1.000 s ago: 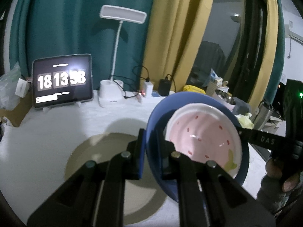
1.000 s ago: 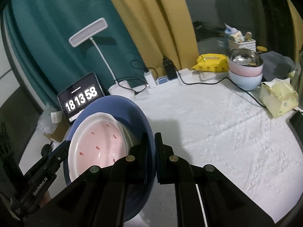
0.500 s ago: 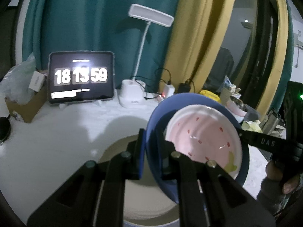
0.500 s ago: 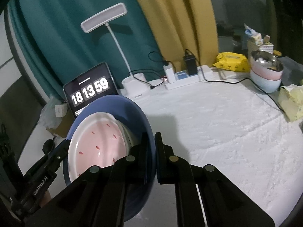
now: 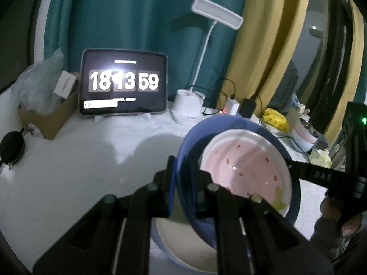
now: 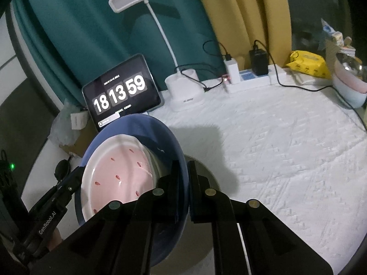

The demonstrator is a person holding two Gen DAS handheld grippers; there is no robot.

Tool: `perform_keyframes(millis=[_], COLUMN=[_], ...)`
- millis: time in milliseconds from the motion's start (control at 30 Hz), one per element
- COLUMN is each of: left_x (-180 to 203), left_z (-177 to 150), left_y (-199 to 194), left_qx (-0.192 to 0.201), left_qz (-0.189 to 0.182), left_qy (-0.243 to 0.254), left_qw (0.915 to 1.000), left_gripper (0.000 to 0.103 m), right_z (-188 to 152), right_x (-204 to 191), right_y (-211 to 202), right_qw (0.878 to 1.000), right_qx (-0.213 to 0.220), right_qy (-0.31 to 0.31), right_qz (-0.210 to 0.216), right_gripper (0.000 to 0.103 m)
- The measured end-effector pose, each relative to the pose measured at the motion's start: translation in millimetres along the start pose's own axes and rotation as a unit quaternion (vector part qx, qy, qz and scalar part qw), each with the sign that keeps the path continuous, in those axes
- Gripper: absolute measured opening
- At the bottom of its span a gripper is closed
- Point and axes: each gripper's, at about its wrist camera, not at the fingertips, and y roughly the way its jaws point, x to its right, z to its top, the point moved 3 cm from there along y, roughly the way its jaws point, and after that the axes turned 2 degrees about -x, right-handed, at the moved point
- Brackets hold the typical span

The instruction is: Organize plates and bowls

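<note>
A blue bowl [image 5: 187, 146] with a pink, red-speckled bowl [image 5: 245, 167] nested inside hangs tilted above the white table. My left gripper [image 5: 182, 162] is shut on the blue bowl's near rim. My right gripper [image 6: 182, 167] is shut on the opposite rim of the blue bowl [image 6: 142, 126], beside the pink bowl [image 6: 119, 167]. Each view shows the other gripper's finger at the far rim: the right gripper [image 5: 321, 176] and the left gripper [image 6: 68, 185]. A beige plate [image 5: 183, 249] with a pale blue rim lies on the table right under the bowls, mostly hidden.
At the back stand a tablet clock [image 5: 123, 82], a white desk lamp [image 5: 187, 106], a power strip [image 6: 252, 80] with cables, and a cardboard box [image 5: 50, 119]. Stacked bowls [image 6: 348, 87] and a yellow packet [image 6: 307, 65] sit far right. White tablecloth [image 6: 286, 155] spreads to the right.
Both grippers have carried the nested bowls leftward and slightly down; the beige plate, earlier ahead of the left fingers, now lies under the bowls. The grips are unchanged.
</note>
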Motion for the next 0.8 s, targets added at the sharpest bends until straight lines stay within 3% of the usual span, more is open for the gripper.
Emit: perform_keyframes(millis=[500,800], left_x=[-7,-12], left_z=[-1,-2], left_y=[23,27], left_qx=[-0.029,-0.037], left_qz=[0.019,0.025], left_qy=[0.006,-0.004], left_qw=[0.9994,0.999], left_gripper=[0.011,0.013], right_z=[3,6], right_x=[5,0], right_y=[30,33], right_qw=[0.999,0.999], right_qx=[-0.035,-0.032], right_qy=[0.007,-0.011], right_qz=[-0.005,-0.008], right_gripper=[0.01,0.01])
